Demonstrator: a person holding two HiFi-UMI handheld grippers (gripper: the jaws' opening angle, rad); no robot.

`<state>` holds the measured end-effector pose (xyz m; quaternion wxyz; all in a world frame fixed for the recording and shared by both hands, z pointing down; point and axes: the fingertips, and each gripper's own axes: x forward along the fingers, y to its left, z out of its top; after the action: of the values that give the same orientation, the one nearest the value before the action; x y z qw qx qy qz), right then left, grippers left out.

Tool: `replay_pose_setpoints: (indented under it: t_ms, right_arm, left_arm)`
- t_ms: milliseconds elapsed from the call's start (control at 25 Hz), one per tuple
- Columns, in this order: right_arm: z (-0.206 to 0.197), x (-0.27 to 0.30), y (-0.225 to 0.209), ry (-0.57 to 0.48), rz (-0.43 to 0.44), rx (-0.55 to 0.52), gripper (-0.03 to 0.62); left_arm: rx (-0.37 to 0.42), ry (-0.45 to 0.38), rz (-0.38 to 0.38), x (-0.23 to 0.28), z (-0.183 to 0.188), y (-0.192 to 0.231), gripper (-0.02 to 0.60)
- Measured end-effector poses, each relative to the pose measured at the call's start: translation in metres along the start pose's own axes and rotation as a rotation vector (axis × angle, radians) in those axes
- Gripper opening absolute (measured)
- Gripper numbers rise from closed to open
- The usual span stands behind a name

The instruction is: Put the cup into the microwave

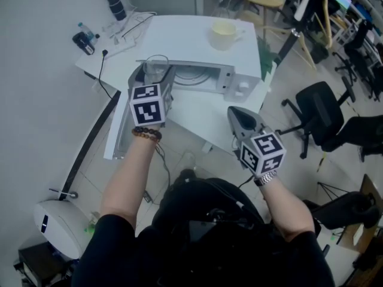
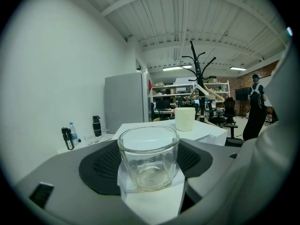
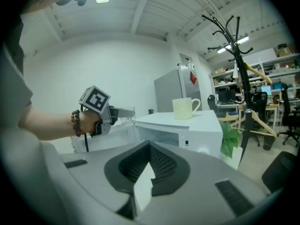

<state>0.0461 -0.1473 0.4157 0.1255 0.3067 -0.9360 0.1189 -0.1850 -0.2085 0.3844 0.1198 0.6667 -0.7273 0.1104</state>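
A clear glass cup (image 1: 155, 69) is held in my left gripper (image 1: 157, 78), whose jaws are closed against its sides, just in front of the open cavity of the white microwave (image 1: 239, 82). In the left gripper view the cup (image 2: 149, 157) stands upright between the dark pads of that gripper (image 2: 149, 182). My right gripper (image 1: 234, 115) hangs shut and empty to the right, before the table's front edge; in its own view its jaws (image 3: 143, 186) meet with nothing between them. That view also shows the microwave (image 3: 187, 134).
A cream mug (image 1: 224, 34) stands on top of the microwave. Bottles and cables (image 1: 90, 37) lie at the table's far left. A black office chair (image 1: 320, 109) stands to the right, a coat stand (image 3: 234, 55) beyond it, and a white device (image 1: 57, 223) on the floor at left.
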Motion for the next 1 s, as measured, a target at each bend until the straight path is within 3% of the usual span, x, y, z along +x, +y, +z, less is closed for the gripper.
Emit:
replay_pose_setpoints:
  t_ms: [480, 1000]
  right_arm:
    - [-0.012, -0.007, 0.015, 0.015, 0.017, 0.001, 0.012]
    - [-0.015, 0.011, 0.008, 0.041, 0.012, 0.008, 0.012]
  left_arm:
    - [-0.025, 0.039, -0.036, -0.016, -0.043, -0.012, 0.347]
    - [-0.023, 0.056, -0.099, 0.020, -0.094, -0.019, 0.347]
